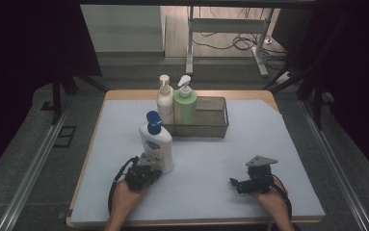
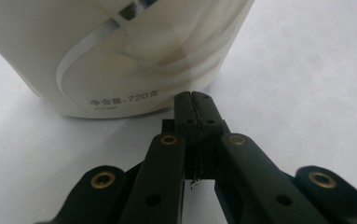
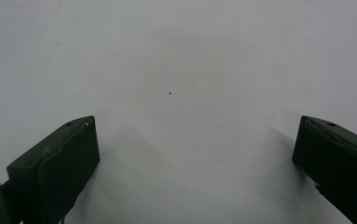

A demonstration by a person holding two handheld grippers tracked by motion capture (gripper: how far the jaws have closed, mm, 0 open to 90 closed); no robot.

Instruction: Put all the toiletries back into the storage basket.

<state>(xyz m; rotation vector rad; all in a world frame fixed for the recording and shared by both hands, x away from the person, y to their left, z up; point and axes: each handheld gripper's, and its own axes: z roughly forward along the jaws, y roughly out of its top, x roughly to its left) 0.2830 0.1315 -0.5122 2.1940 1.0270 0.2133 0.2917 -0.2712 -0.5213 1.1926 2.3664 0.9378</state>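
A white pump bottle with a blue cap [image 1: 155, 142] stands upright on the white mat [image 1: 220, 159], in front of the wire basket [image 1: 211, 124]. My left gripper [image 1: 146, 169] sits right at the bottle's base, jaws pressed together and holding nothing. In the left gripper view the shut tips [image 2: 195, 100] lie just short of the bottle's lower wall [image 2: 120, 60]. My right gripper [image 1: 234, 183] rests on the mat at the front right, pointing left. Its jaws stand wide apart [image 3: 195, 144] over bare mat with nothing between them.
A cream pump bottle [image 1: 164, 98] and a green pump bottle [image 1: 185, 105] stand in the left end of the wire basket; its right part holds nothing. The mat covers a wooden table [image 1: 124, 95]. A metal desk frame [image 1: 225, 38] and cables lie on the floor beyond.
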